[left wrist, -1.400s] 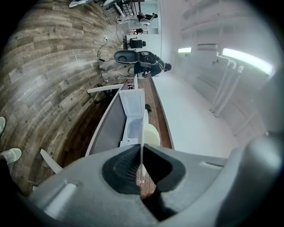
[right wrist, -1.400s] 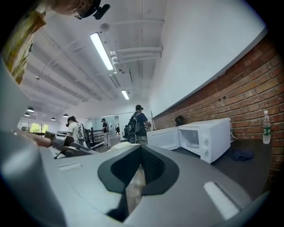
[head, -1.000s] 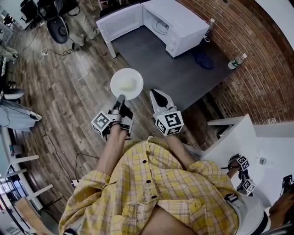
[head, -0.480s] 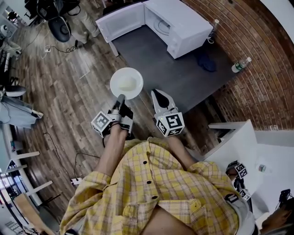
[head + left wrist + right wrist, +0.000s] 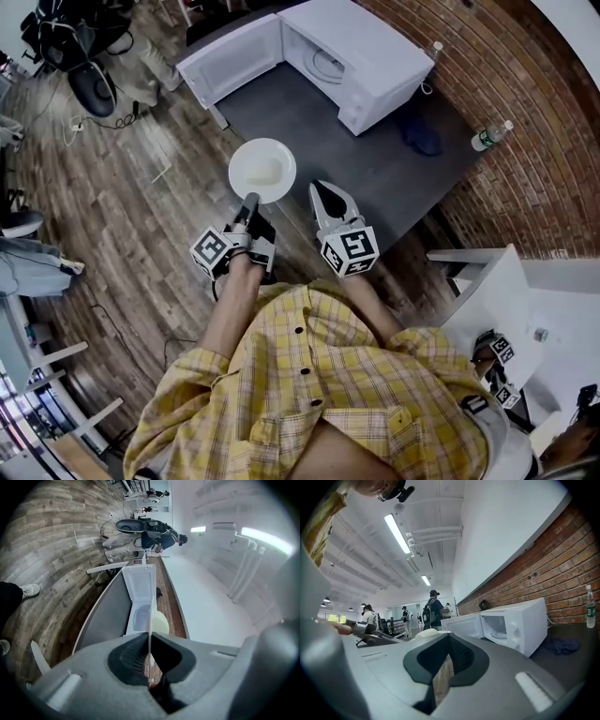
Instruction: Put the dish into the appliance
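**Dish pinched by the left gripper, open microwave ahead at 1 o'clock**

The left gripper (image 5: 248, 208) has its jaws pressed onto the near rim of the dish (image 5: 262, 170), gripping it at the dish's 6 o'clock edge. The dish reaches away from the fingertips toward 12 o'clock, in the air over the wooden floor, just short of the grey table (image 5: 309, 127). In the left gripper view the rim runs as a thin white line straight up between the pads. The dish is round, white and shallow, with a pale yellowish patch in its middle; I cannot tell what that is.

Just beside it, at the dish's 4 o'clock, the right gripper (image 5: 325, 195) has its jaws together on nothing, only floor showing behind them.

The microwave (image 5: 361, 66) stands on the table at about 1 o'clock from the dish, its door (image 5: 230, 58) swung wide to the left and the cavity facing the person. The left gripper is the one placed to carry the dish forward and slightly right into that opening.
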`<state>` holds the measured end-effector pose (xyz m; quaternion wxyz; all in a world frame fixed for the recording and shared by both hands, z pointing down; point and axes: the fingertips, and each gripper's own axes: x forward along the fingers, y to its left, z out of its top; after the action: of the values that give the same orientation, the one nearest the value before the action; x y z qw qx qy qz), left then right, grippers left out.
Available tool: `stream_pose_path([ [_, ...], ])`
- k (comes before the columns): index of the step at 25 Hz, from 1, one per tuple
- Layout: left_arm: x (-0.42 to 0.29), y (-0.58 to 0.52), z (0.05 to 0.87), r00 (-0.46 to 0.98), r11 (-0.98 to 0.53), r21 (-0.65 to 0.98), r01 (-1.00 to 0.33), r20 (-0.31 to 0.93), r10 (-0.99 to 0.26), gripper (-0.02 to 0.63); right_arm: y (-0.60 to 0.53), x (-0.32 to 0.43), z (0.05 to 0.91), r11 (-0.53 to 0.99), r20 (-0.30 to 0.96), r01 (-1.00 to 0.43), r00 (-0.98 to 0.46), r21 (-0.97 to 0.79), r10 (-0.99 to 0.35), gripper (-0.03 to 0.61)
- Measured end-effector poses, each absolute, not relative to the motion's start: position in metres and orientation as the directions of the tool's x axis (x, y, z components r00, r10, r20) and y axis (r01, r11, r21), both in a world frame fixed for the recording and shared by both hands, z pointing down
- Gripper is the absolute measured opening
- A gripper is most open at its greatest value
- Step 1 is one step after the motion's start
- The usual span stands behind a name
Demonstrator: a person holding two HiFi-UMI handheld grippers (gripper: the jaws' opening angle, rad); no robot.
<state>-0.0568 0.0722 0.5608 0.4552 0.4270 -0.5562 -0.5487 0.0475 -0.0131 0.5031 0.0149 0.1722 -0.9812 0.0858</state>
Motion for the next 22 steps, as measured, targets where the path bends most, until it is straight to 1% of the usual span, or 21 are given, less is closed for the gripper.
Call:
stream_pose_path([
  [4,-0.095,0.048,0.554,-0.178,0.030,0.999,0.029,0.034,-0.983,0.012,-0.035,0.013,0.499,0.907,0.066,-0.386,-0.922,-0.168,-0.381,0.003],
  [9,-0.134,0.017,0.548,-0.091,0.053,0.998,0.019,0.054,-0.994,0.012,-0.064,-0.020,0.488,0.858,0.075,-0.478,-0.878,-0.186,-0.473,0.002],
  [14,-0.169,-0.013,0.532,-0.030,0.068,0.998,0.015,0.069,-0.997,0.012,-0.081,-0.059,0.474,0.842,0.093,-0.502,-0.865,-0.198,-0.494,0.002],
  [18,-0.194,-0.032,0.536,0.035,0.092,0.996,-0.013,0.092,-0.995,0.012,-0.095,-0.079,0.473,0.810,0.101,-0.554,-0.832,-0.192,-0.545,0.002],
  [22,-0.210,-0.054,0.538,0.104,0.081,0.997,-0.009,0.081,-0.991,0.012,-0.104,-0.090,0.478,0.771,0.122,-0.611,-0.791,-0.179,-0.599,0.002],
])
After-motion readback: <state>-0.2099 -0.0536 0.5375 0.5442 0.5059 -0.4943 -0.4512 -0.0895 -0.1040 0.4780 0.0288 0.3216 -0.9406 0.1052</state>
